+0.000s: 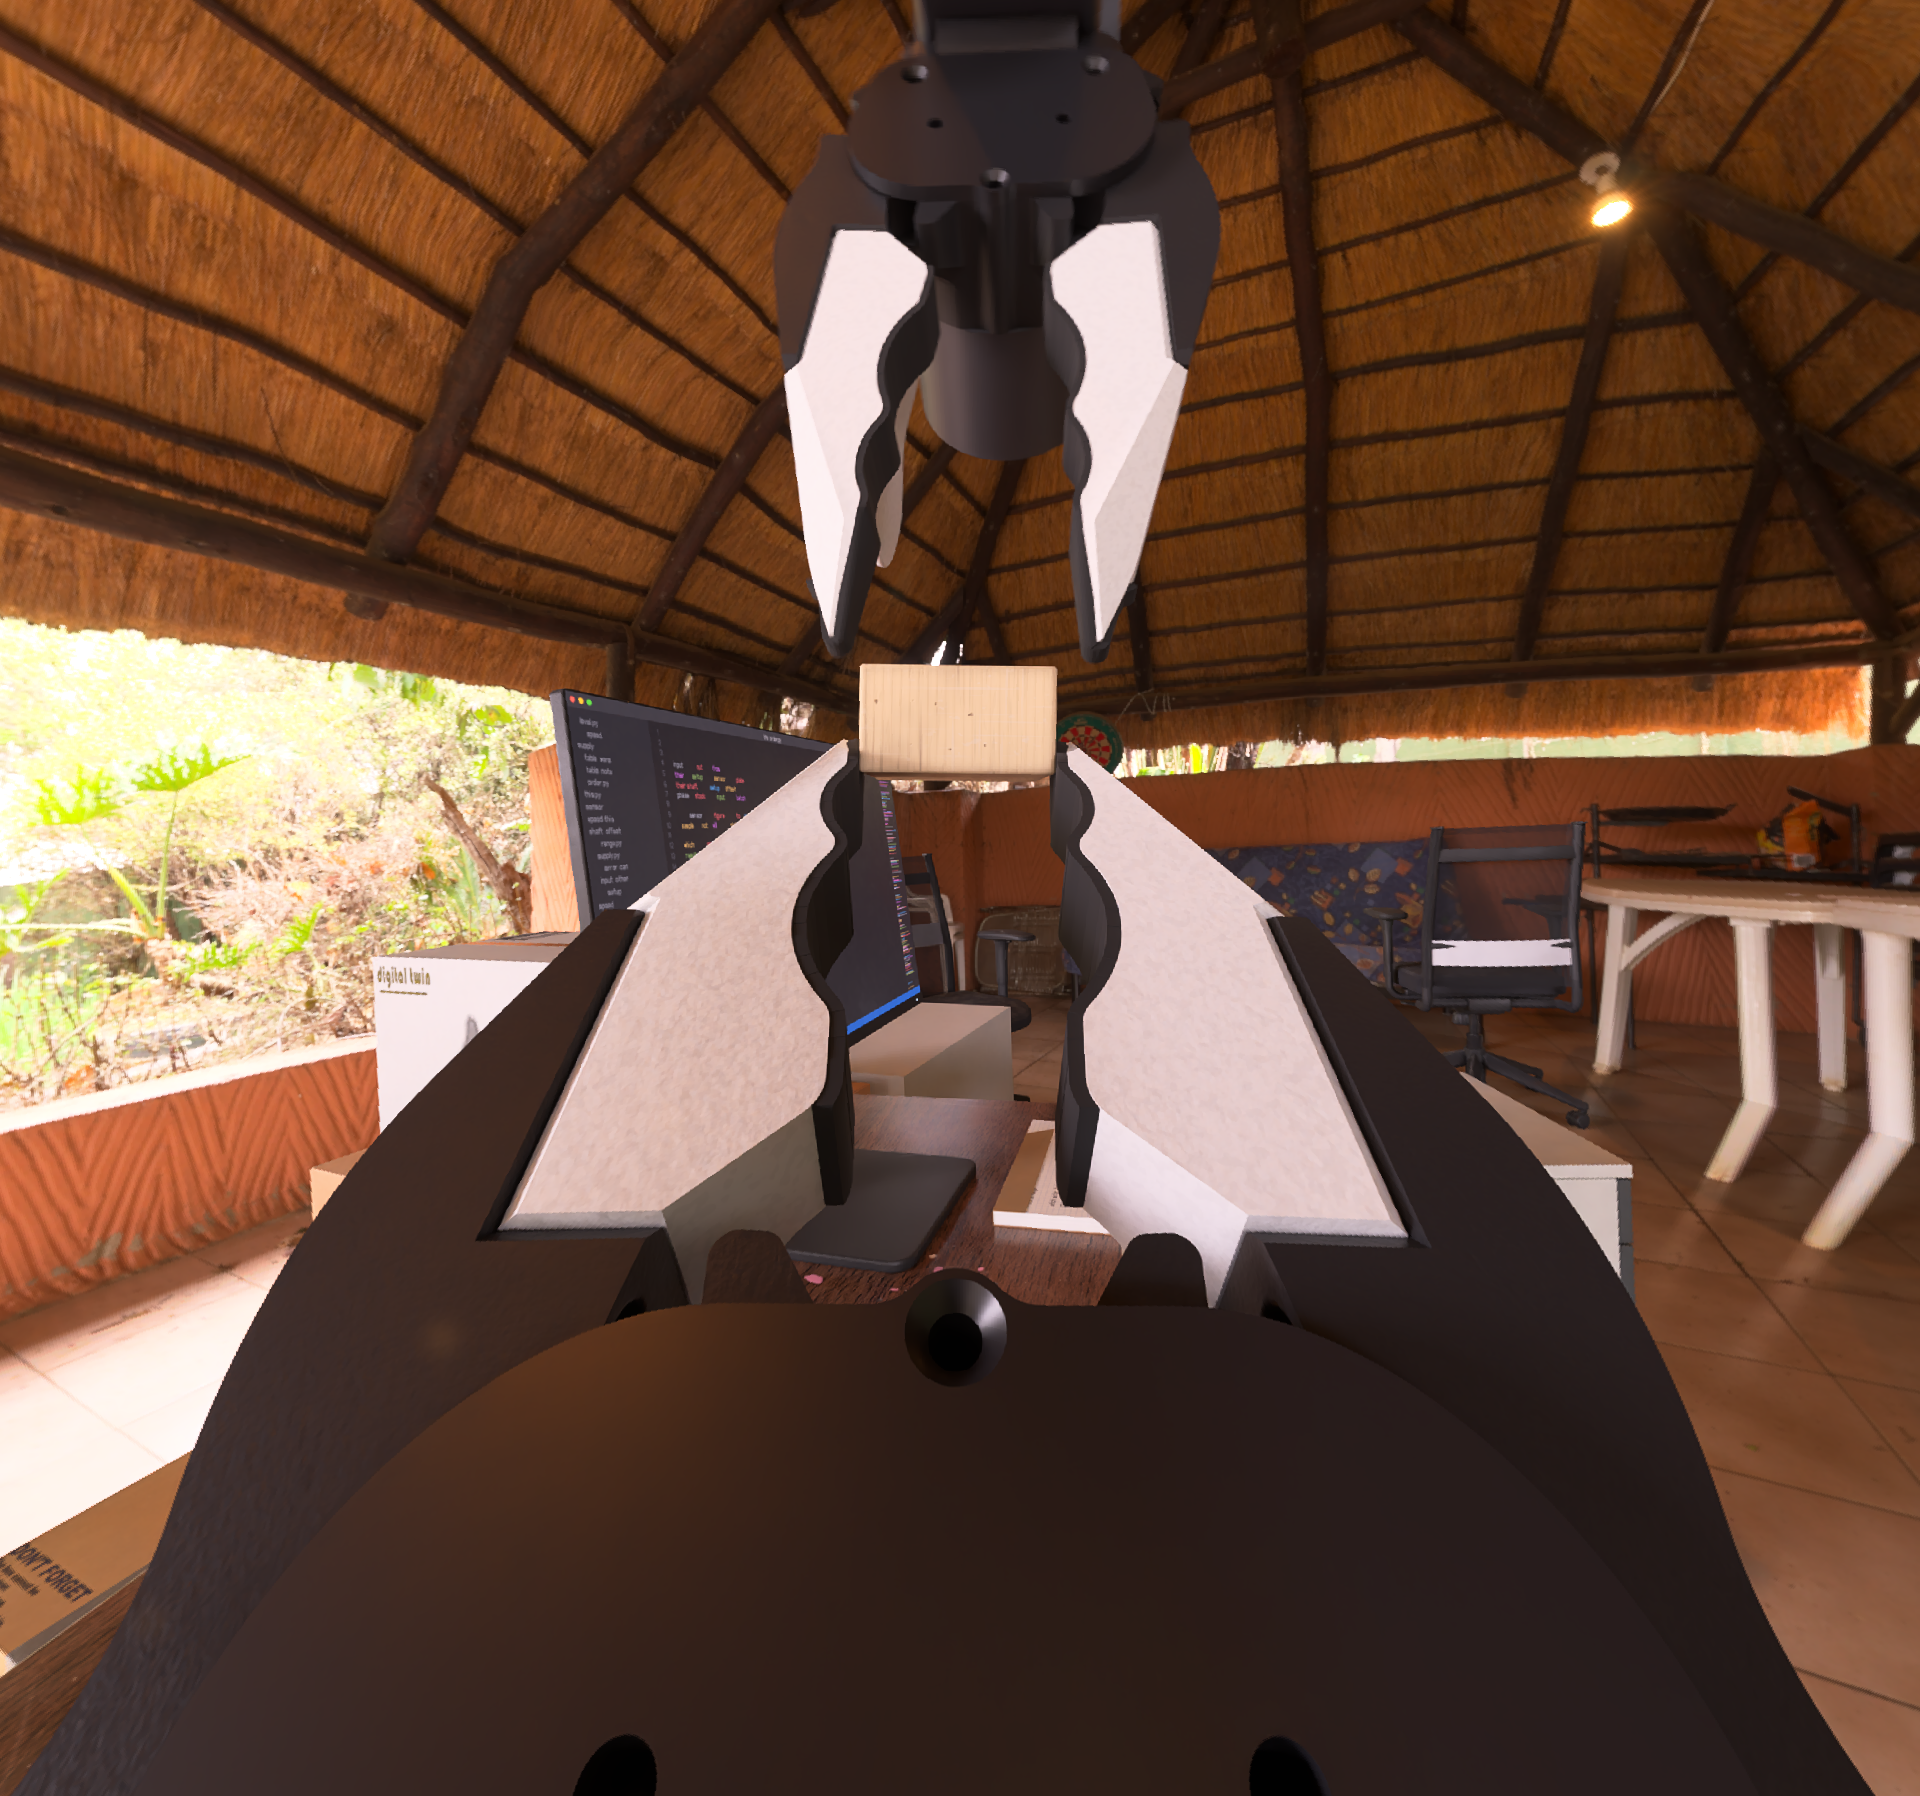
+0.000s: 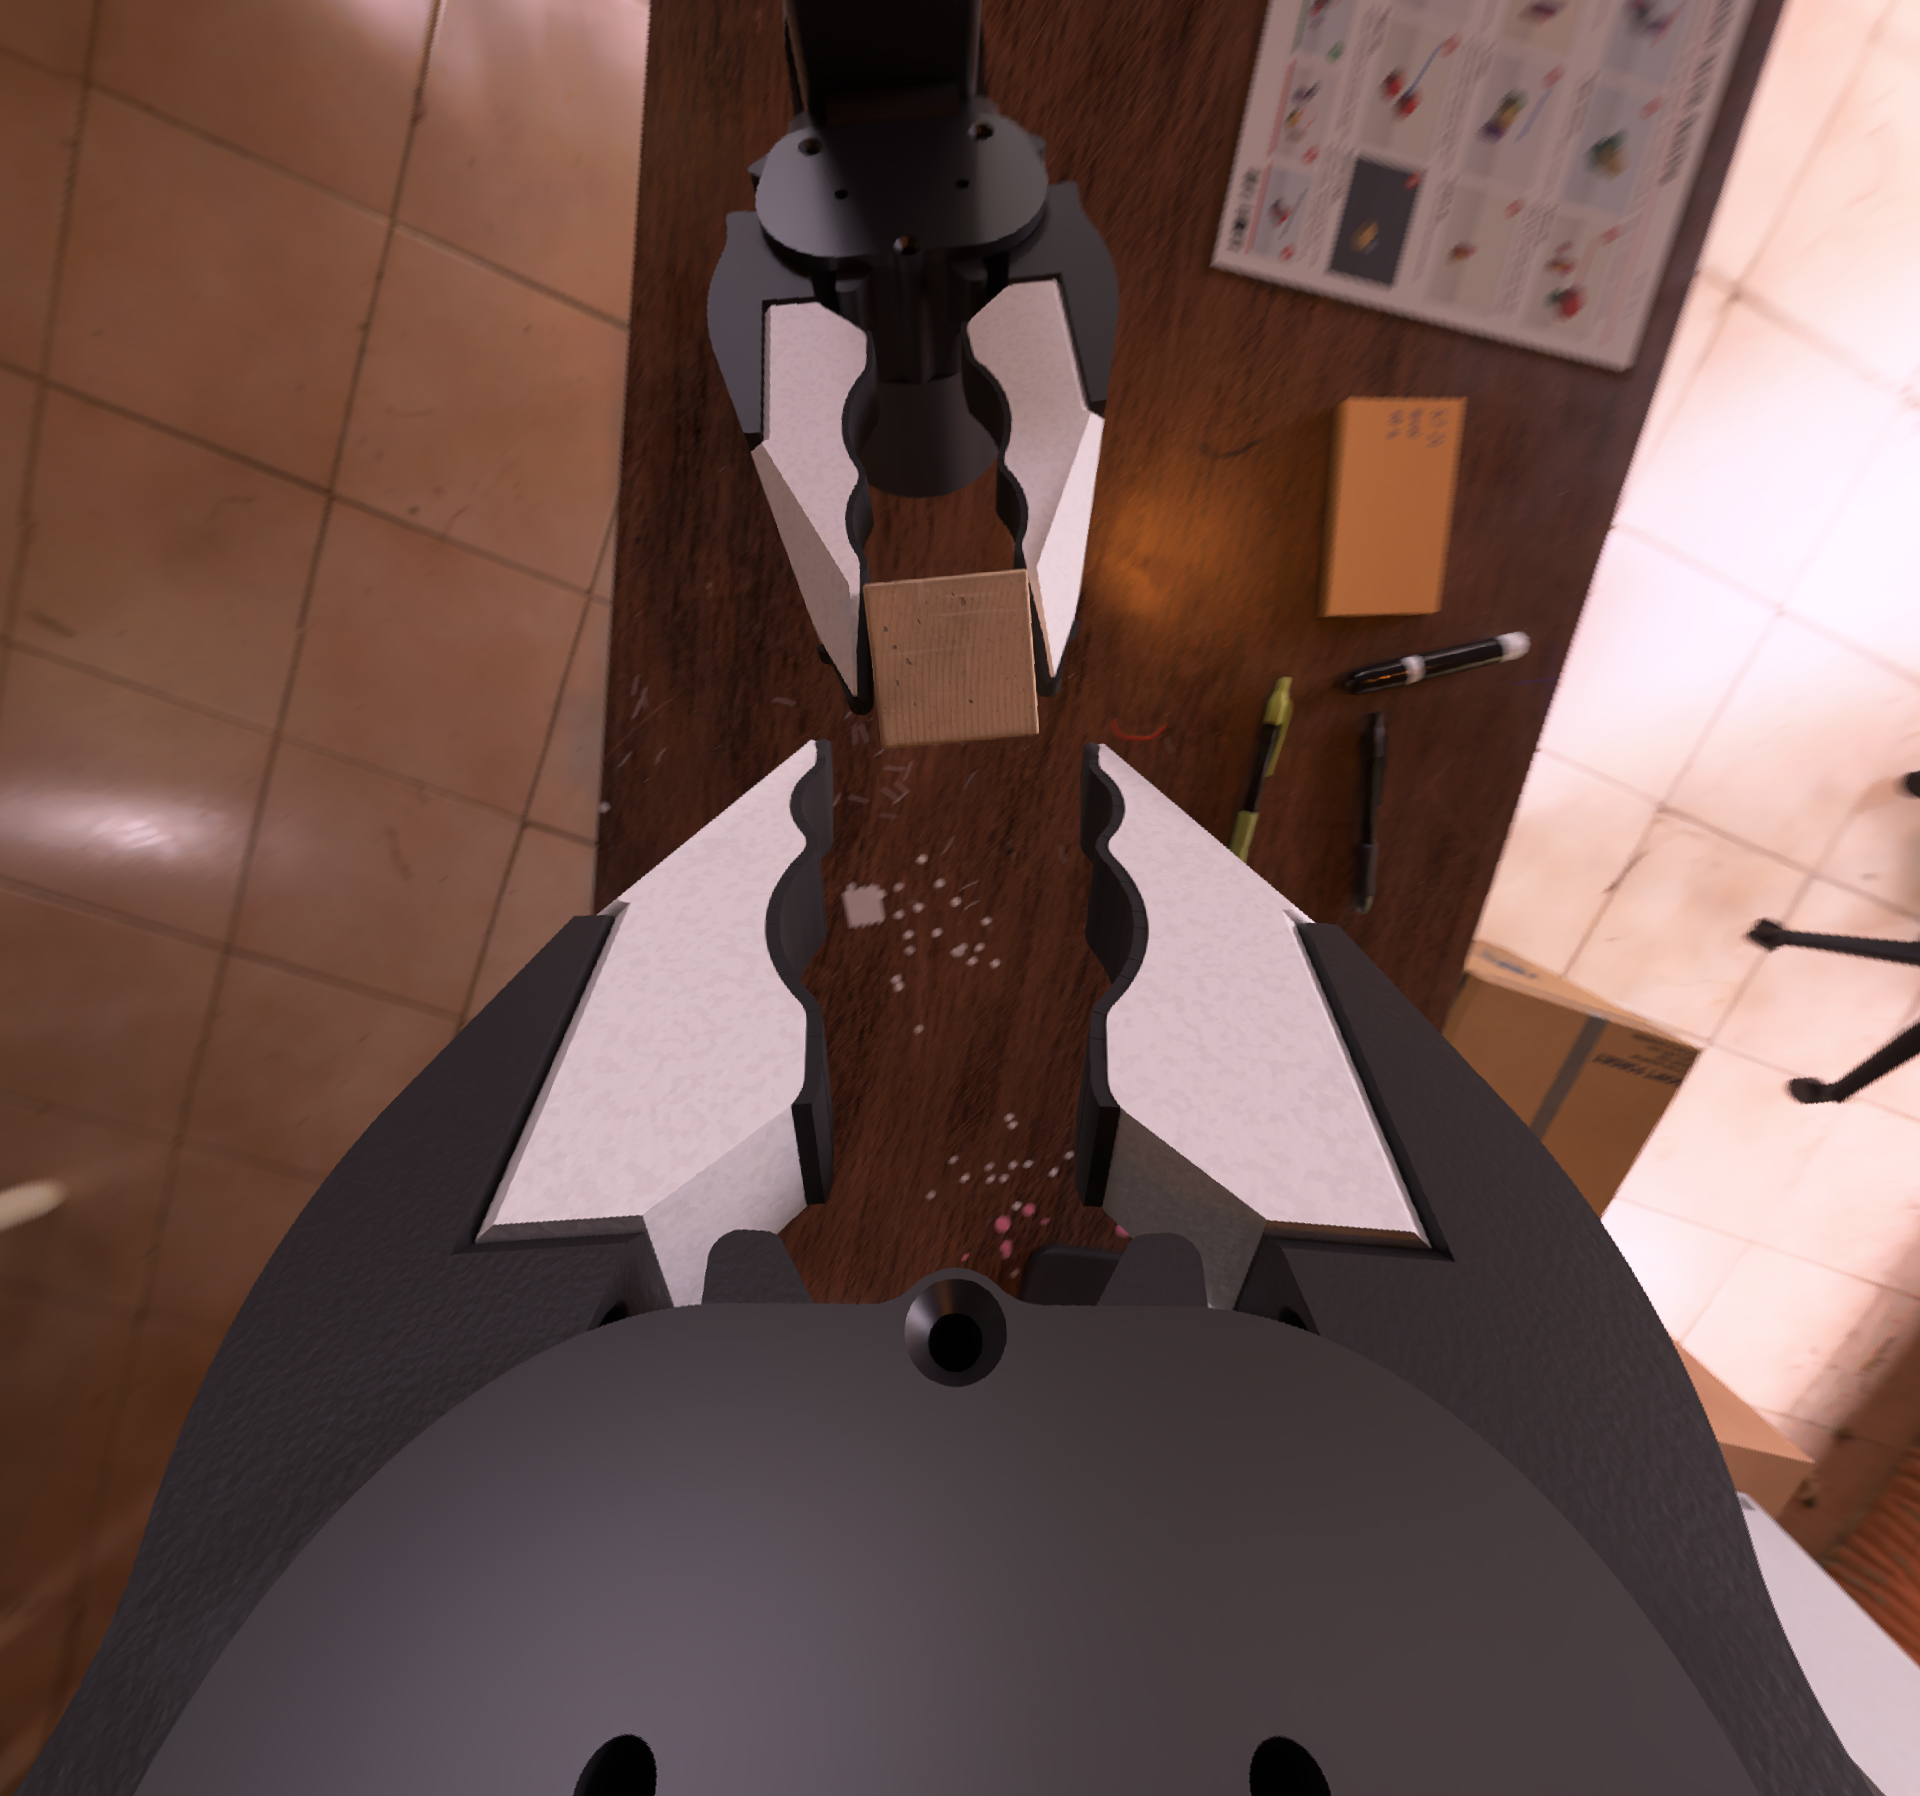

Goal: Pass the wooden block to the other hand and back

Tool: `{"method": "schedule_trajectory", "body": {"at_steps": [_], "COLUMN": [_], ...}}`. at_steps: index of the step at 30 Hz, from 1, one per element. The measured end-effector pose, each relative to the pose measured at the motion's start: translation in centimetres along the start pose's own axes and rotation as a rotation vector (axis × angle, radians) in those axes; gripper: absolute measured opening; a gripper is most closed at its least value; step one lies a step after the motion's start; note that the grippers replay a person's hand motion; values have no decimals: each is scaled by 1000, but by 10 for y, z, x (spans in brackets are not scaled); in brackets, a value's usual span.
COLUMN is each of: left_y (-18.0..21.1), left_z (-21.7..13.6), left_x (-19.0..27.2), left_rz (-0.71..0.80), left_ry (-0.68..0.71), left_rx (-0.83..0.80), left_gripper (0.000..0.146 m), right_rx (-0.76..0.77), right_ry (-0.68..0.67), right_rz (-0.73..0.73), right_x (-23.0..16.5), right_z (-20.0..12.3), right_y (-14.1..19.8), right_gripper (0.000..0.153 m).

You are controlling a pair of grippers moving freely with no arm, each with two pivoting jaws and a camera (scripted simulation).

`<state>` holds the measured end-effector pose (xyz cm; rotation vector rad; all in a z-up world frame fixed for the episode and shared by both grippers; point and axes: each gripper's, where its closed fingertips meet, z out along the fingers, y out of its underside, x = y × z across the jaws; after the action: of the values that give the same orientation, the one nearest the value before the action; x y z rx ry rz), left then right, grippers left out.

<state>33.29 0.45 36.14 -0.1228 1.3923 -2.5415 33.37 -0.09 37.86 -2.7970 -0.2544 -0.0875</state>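
While the wooden block [image 1: 957, 720] sits clamped between the tips of the left gripper [image 1: 957, 759], the right gripper [image 2: 957, 759] hangs above it, tips pointing down, fingers spread and not touching it. Holding the block by its near part leaves the far part free, probably for the other gripper to take. Below lies a dark table [image 2: 727, 396] with pens [image 2: 1434, 660] and a small cardboard box [image 2: 1390, 505]. How deep the block sits between the fingers cannot be judged.
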Motion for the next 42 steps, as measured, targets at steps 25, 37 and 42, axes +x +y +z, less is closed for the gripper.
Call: {"method": "schedule_trajectory", "body": {"at_steps": [25, 37, 42], "left_y": [-4, 0, 2], "left_z": [0, 4, 6], "left_x": [6, 16, 17], "left_rz": [-125, -133, -136], "left_ry": [76, 117, 112], "left_rx": [54, 38, 29], "left_gripper": [36, 36, 36], "right_rx": [407, 370, 349], "right_ry": [1213, 1210, 1186], "right_rz": [-809, -859, -845], "right_x": [-7, -9, -10], "right_z": [21, 18, 19], "right_y": [-8, -9, -6], "right_gripper": [57, 20, 19]}}
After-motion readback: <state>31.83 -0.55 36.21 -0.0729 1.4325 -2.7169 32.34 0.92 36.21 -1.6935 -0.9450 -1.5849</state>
